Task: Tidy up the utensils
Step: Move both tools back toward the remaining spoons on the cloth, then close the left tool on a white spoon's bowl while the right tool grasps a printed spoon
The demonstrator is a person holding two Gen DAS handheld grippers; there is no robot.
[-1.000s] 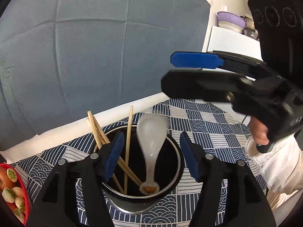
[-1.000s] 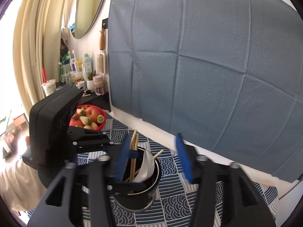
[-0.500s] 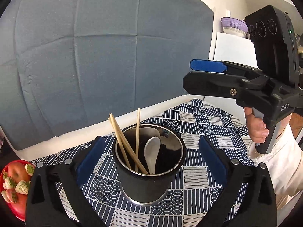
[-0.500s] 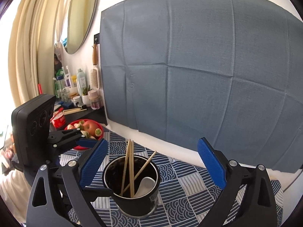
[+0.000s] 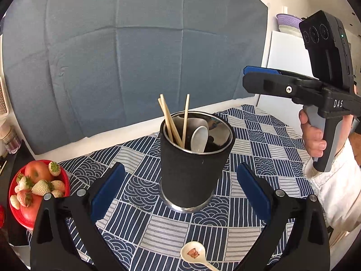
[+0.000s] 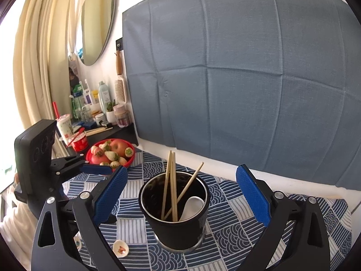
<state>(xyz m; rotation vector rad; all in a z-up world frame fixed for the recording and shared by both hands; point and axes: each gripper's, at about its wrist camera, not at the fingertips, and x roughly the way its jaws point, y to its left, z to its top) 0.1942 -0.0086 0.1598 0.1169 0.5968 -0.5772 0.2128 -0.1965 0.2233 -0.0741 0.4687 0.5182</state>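
Change: the white ceramic soup spoon point(image 5: 199, 139) that sat between your left tool's point(image 5: 180, 189) pads a second ago is now down inside the black sleeved steel utensil cup point(image 5: 194, 169), bowl up, leaning on the far wall next to the wooden chopsticks point(image 5: 172, 122). The left tool's jaws have just been opening; they stand fully spread with nothing between the pads, and the tool has backed off, so the cup that filled the view now sits whole ahead of it. The right tool point(image 6: 180, 194) has also just been widening; released, nothing gripped, the cup in front of its gap but not touched by either pad.

Meaning: that spoon is filed. Drop-off done, both tools free for the next pick.

What's left: a small white spoon with a printed orange motif point(image 5: 195, 255) lies on the blue-and-white patterned cloth on the bench point(image 5: 259, 135), on the near side of the cup, low in the left view between the left tool's arms and closer to you than its pads. In the right view it shows at lower left of the cup, partly behind the right tool's left finger point(image 6: 110, 194). A second printed piece may be peeking out beside it; too occluded to call.

Your left tool looks like the better-placed one for it.
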